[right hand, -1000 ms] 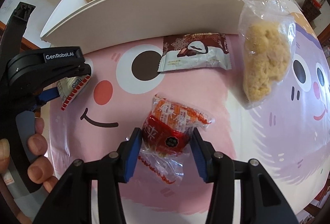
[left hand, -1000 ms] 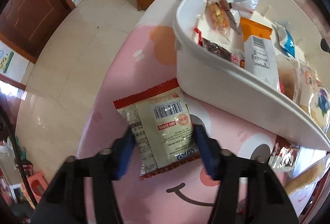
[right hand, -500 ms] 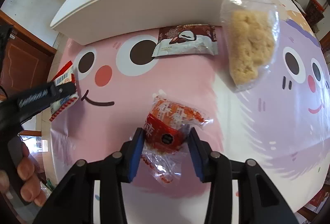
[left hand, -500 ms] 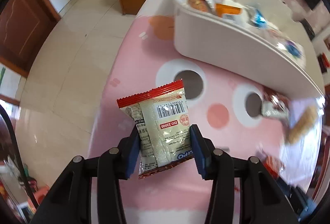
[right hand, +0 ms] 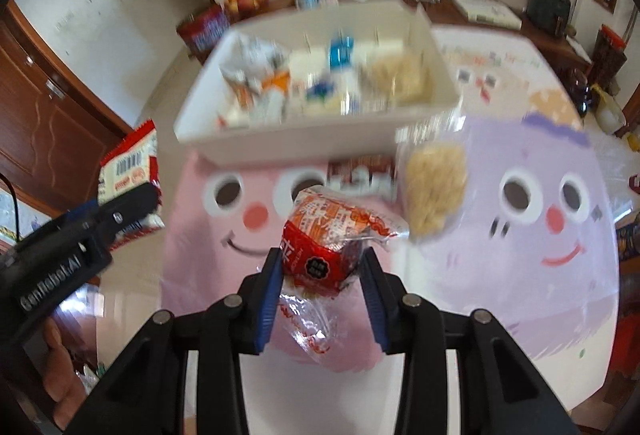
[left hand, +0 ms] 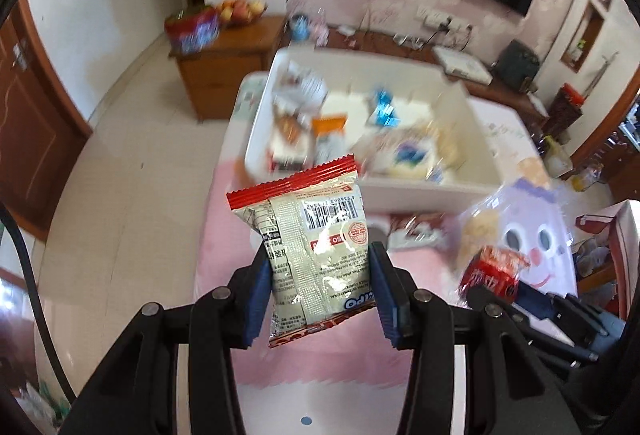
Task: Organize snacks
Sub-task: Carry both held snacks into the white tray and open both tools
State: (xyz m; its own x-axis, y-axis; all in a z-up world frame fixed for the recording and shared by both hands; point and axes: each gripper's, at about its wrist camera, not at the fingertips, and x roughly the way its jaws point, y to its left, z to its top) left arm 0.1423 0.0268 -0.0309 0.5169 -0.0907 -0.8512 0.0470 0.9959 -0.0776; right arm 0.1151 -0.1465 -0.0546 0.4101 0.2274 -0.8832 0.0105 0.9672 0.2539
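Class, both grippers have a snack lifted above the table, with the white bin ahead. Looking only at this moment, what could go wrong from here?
1. The right gripper pinches the red snack near its lower end, by crinkly clear wrap; it might slip out.
2. The left gripper holds the beige packet by its lower half, so the top may flop and catch the white bin rim.
3. The bin is already crowded; dropped snacks may land on others or spill.
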